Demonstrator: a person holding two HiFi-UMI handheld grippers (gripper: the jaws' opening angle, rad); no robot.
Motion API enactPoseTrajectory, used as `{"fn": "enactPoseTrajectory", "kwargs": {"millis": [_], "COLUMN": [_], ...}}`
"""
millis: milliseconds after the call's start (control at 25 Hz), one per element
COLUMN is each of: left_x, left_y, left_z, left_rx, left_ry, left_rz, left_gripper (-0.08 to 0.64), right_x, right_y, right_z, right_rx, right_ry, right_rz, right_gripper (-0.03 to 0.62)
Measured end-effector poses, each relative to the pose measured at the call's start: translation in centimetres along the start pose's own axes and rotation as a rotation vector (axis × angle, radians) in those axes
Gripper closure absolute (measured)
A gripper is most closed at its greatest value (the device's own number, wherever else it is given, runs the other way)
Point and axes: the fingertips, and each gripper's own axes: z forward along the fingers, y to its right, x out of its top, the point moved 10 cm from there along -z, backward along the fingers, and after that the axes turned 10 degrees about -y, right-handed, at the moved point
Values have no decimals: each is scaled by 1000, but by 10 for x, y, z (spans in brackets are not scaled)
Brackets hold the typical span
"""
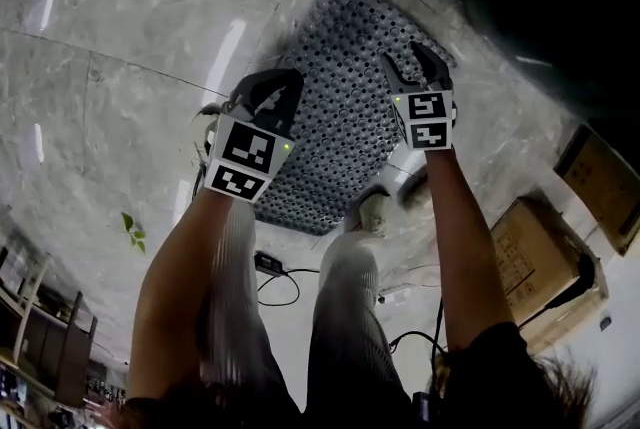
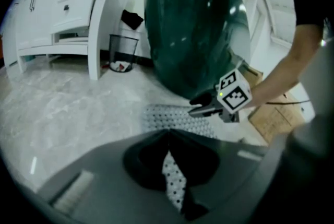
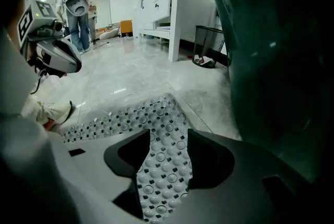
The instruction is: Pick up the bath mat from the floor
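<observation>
Two tongs: both are hanging low over the bath mat (image 1: 345, 92), one toward each side of it, on outstretched bare forearms.
Left tongs (image 1: 280, 87): the tips are meeting, closed together with nothing pinched, and they are hovering by the mat's left edge.
Right tongs (image 1: 415, 65): the jaws are standing apart, with the studded mat showing through the gap and neither jaw pressing on it; they are hovering by the right edge.
Mat: it is lying flat on the marble floor (image 1: 120, 67), grey and dotted with holes, just ahead of the person's shoes (image 1: 372, 212).
Right edge: it is running beside a big dark green rounded shape (image 2: 193, 24), with a strip of floor between them.
Left side: the floor is stretching away toward a white cabinet (image 2: 68, 14) and a waste bin (image 2: 123, 50).
Behind the person: cardboard boxes (image 1: 535, 252) and cables (image 1: 280, 282) are crowding the floor.
Hidden: the person's legs are covering the mat's near edge.
Hard to tell: whether either pair of tips is touching the mat.
Cut off: the dark shape is running out of every view, so I cannot tell what it is.
</observation>
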Motion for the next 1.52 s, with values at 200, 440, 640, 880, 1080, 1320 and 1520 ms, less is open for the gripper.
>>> {"fn": "enactPoseTrajectory", "kwargs": {"millis": [200, 440, 640, 880, 1080, 1320, 1520], "left_x": [-13, -20, -22, -22, -16, -14, -17], "left_y": [-12, -25, -37, -45, -45, -52, -51], "left_z": [20, 39, 50, 63, 71, 72, 74], "left_rx": [3, -18, -21, -31, -43, -20, -16], "left_ry": [6, 9, 19, 22, 33, 51, 38], "left_rz": [13, 44, 65, 71, 74, 53, 42], "left_gripper": [551, 551, 551, 551, 551, 551, 551], "right_x": [-8, -4, -1, 1, 2, 4, -3], "right_y": [19, 36, 48, 50, 59, 69, 64], "right_z": [17, 43, 66, 85, 95, 98, 100], "right_rx": [-57, -64, -43, 10, 82, 104, 184], "right_ry": [-16, -33, -57, -96, -123, -141, -210], "right_rz": [-35, -103, -140, -265, -278, -335, -358], "right_gripper": [380, 376, 364, 353, 331, 321, 396]}}
